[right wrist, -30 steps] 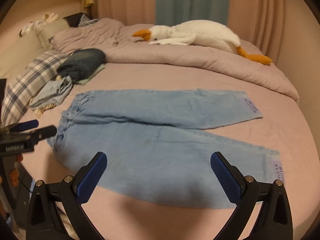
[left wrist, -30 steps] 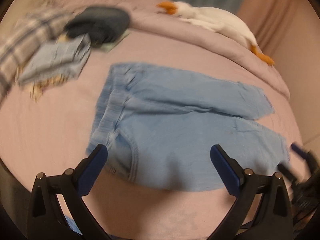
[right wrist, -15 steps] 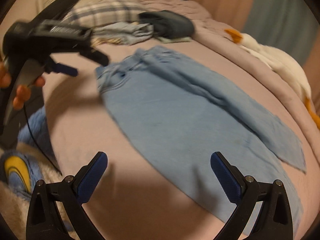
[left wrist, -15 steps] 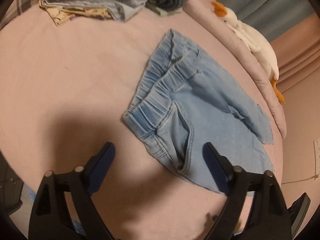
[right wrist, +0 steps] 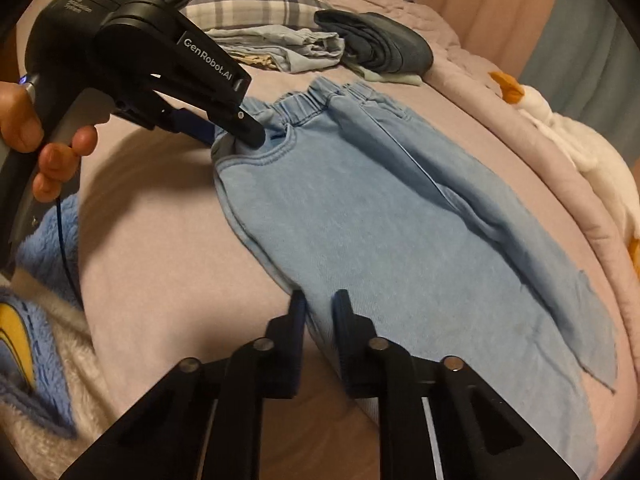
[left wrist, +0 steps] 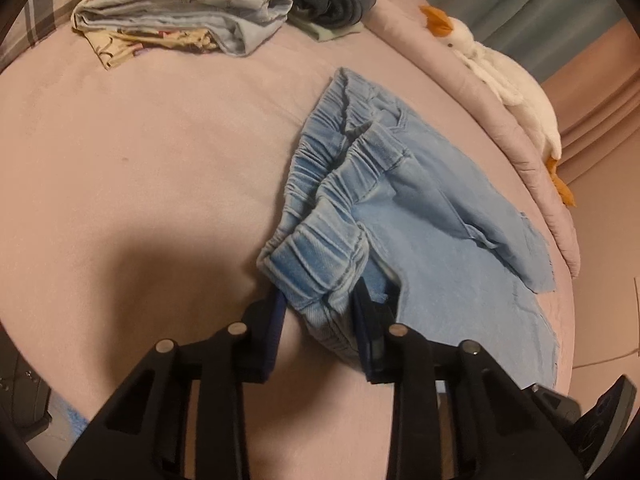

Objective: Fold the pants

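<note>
Light blue pants [right wrist: 380,216] lie spread on the pink bed, waistband to the upper left, legs running to the lower right. My left gripper [left wrist: 318,312] is shut on the near corner of the elastic waistband [left wrist: 320,256], which bunches up between its fingers; it also shows in the right wrist view [right wrist: 236,132]. My right gripper [right wrist: 320,308] is shut on the near side edge of the pants, at the hip below the waistband.
Folded clothes [left wrist: 188,20] and a dark folded garment [right wrist: 376,44] lie beyond the waistband by a plaid pillow [right wrist: 256,4]. A white plush goose [left wrist: 508,84] rests on the rumpled duvet [left wrist: 532,168] at the far side. A blue fluffy blanket [right wrist: 40,248] is at the bed's near left.
Both grippers have come down onto the pants and closed: the left on the waistband corner, the right on the near side edge. Both were open above the pants before.
</note>
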The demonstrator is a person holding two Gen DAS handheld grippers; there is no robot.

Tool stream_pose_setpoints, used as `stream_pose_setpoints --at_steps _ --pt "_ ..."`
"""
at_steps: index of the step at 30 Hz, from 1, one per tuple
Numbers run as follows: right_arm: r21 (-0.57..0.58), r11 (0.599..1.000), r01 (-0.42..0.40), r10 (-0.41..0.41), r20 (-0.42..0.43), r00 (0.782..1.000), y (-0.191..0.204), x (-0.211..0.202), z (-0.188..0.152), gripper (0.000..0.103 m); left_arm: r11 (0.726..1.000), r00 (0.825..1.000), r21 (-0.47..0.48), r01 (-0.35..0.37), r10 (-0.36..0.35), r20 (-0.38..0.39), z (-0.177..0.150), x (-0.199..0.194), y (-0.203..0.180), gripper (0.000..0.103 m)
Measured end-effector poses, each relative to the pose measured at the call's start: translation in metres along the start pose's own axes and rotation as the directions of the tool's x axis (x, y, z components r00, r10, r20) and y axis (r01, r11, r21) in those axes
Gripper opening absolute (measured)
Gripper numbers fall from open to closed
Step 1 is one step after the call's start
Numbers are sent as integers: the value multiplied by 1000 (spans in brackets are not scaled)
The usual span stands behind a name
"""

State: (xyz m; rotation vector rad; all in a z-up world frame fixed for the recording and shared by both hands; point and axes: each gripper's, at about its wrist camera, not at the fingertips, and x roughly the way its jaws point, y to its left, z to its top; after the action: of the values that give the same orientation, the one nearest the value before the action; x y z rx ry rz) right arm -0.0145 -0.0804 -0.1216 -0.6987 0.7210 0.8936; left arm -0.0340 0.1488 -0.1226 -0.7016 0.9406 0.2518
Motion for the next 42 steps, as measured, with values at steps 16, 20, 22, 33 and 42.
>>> stream_pose_setpoints --at_steps 16,20,22,33,42 --pt "165 955 -245 231 98 968 -19 -38 -3 17 947 964 228 -228 186 192 -1 -40 -34 64" --pt "346 925 -156 127 107 986 -64 -41 -9 50 892 975 402 -208 157 155 -11 -11 -70 63" --pt "419 906 -66 56 35 998 -83 -32 -17 50 832 977 512 -214 174 125 -25 15 -88 63" --pt "411 907 -90 155 -129 979 -87 -29 -56 50 826 992 551 -120 122 34 -3 32 -85 66" --pt "416 906 -76 70 28 997 -170 -18 -7 54 838 969 490 -241 181 167 108 71 -82 68"
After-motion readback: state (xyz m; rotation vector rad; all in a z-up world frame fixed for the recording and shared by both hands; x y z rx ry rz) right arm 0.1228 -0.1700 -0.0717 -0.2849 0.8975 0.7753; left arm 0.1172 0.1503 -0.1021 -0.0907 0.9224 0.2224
